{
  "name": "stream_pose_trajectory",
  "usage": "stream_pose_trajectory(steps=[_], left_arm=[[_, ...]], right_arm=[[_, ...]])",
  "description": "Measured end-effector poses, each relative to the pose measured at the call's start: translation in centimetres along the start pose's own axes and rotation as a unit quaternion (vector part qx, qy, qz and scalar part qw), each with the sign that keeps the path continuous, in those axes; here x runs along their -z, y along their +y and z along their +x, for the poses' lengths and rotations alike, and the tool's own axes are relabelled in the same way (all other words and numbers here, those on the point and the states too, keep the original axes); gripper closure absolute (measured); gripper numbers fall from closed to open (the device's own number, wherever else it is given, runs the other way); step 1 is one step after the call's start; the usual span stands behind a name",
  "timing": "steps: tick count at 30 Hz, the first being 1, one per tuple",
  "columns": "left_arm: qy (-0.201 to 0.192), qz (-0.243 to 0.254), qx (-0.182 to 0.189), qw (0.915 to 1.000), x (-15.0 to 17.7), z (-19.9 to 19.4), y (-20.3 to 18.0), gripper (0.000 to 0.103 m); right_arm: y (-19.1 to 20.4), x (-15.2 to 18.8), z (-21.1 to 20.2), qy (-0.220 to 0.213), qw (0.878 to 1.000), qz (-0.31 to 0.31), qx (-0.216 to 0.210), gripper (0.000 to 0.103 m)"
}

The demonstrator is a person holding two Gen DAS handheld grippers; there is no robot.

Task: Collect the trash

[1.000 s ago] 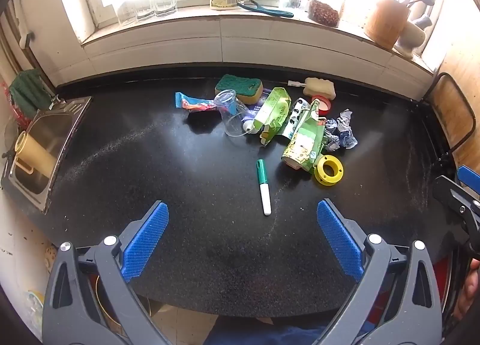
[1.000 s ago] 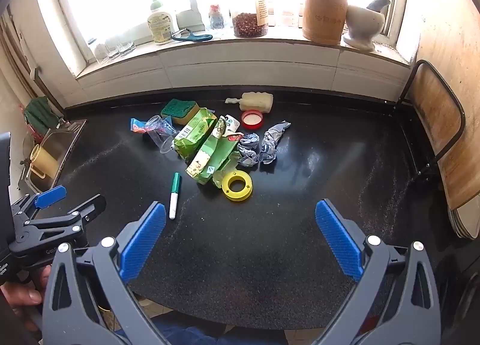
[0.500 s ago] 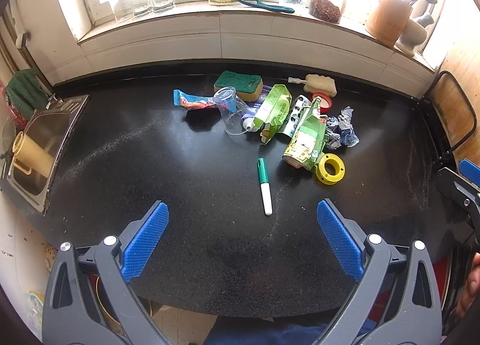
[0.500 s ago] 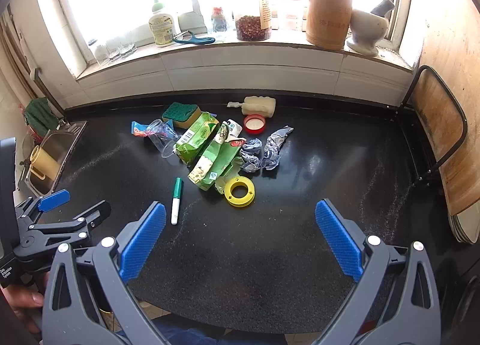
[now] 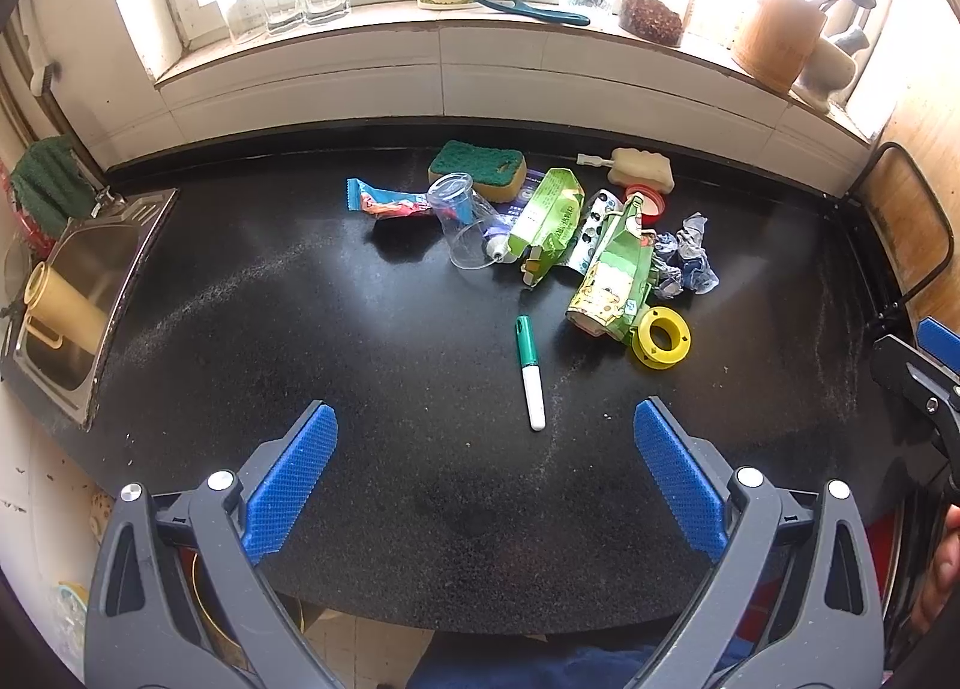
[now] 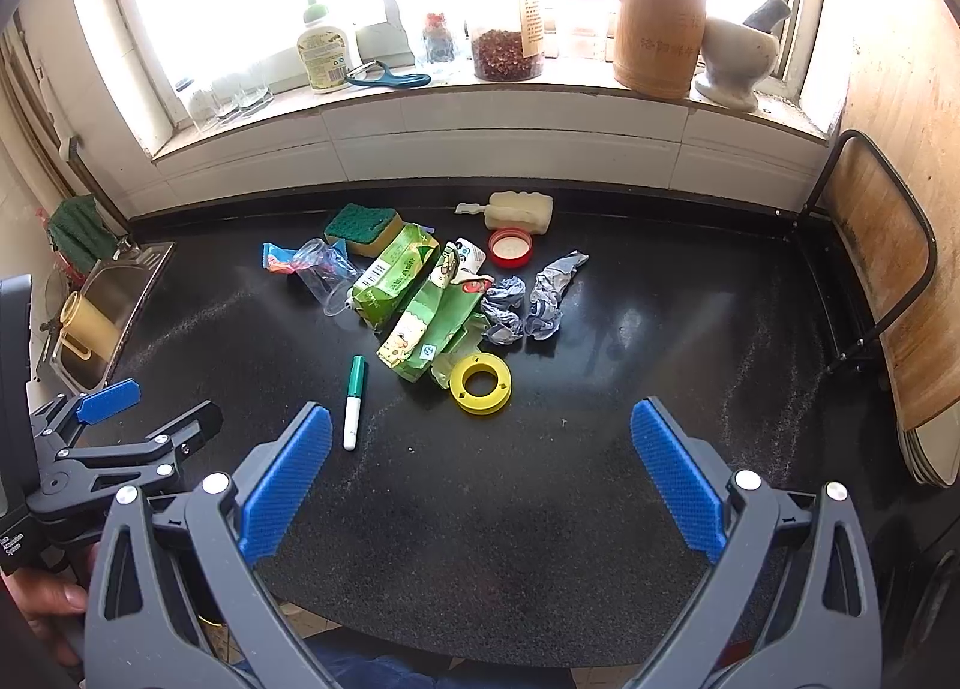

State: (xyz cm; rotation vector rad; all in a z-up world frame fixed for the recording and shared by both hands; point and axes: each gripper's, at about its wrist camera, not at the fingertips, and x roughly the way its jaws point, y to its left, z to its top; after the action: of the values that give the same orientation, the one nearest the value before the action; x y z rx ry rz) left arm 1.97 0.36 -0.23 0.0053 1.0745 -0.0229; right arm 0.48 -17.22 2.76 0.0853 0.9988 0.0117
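Left wrist view: the left hand-held gripper (image 5: 486, 449) is held wide apart and empty above the black bench (image 5: 300, 365); the right hand-held gripper (image 6: 480, 455) is likewise spread. Beyond them, a green marker (image 5: 529, 370), yellow reel (image 5: 660, 337) and crumpled green wrappers (image 5: 615, 275) are piled mid-bench. No print is legible.

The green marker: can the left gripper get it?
Probably yes. The left gripper is open, and the green marker lies alone on bare countertop just ahead of it, apart from the green wrappers. Nothing blocks the way.
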Motion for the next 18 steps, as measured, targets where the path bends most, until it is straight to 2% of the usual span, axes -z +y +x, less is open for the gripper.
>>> stream_pose_trajectory(steps=[18], left_arm=[[0.001,0.000,0.000,1.0000,-0.12,-0.14,-0.09,0.007]], right_arm=[[-0.08,0.11,-0.07,0.001,1.000,0.002,0.000,0.006]])
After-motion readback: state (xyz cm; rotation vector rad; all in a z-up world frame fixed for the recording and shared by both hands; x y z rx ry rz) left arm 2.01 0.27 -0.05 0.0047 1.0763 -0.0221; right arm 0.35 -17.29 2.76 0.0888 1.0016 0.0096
